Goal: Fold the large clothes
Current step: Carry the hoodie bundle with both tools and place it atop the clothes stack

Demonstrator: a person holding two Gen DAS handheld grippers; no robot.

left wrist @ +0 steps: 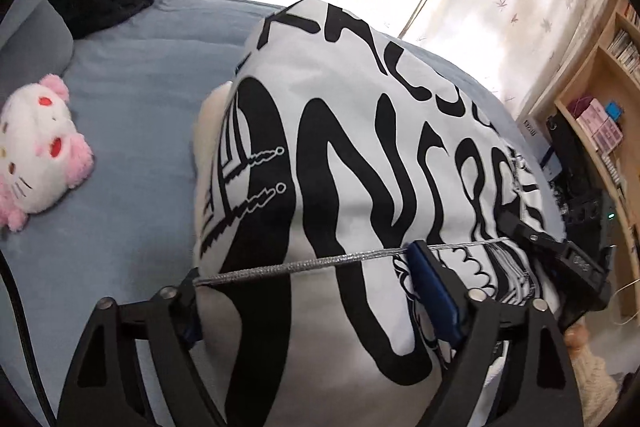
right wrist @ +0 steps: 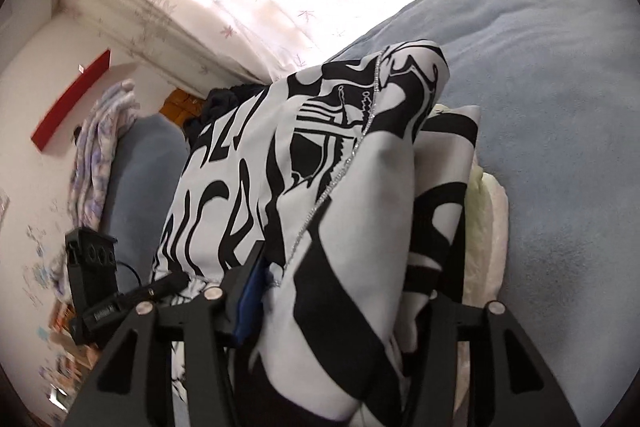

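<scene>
Garment (left wrist: 360, 147) lies between both wide-spread fingers; only the left view shows a plush toy (left wrist: 36, 151).

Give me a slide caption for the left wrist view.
Left gripper open over black-and-white printed garment on blue bed, plush toy nearby.

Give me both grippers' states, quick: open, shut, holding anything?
Left gripper: jaws wide apart, black-and-white garment between them, not pinched.
Right gripper: jaws apart, garment bunched between them; whether it is gripped cannot be told.
</scene>
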